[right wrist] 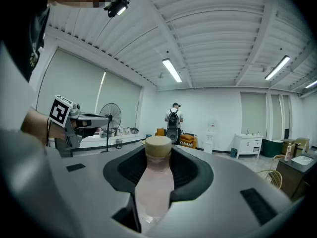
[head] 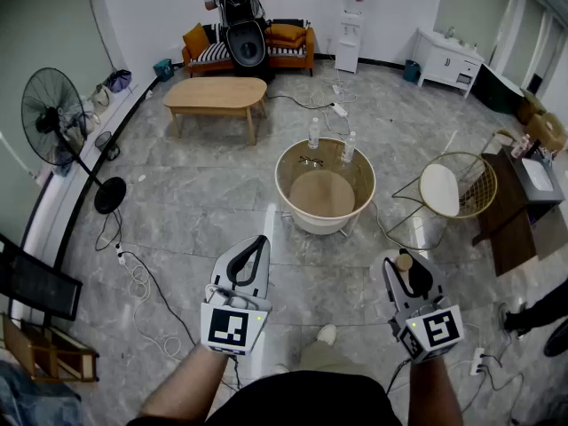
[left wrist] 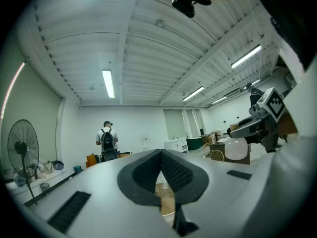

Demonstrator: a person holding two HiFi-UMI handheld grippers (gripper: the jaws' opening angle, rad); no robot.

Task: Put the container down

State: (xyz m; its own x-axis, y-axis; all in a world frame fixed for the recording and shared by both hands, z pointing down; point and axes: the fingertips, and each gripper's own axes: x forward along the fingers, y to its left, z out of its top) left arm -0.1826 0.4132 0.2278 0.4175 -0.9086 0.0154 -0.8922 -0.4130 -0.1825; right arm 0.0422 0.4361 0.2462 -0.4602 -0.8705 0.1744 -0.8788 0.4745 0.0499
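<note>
The right claw (right wrist: 159, 157) has the container (right wrist: 154, 187) clamped between its jaws, which stand wide around the pale pink body. The tan cap pokes out just past the jaw tips, far end up, and the container runs back along the claw towards the hand. It's up in the air, out on the right (head: 405, 262), well short of the round table (head: 293, 204) further off, where two bottles (head: 313, 133) stand at the far edge. The left claw (left wrist: 161, 155) is level, jaws pressed together with nothing in them, and well apart from the right one.
</note>
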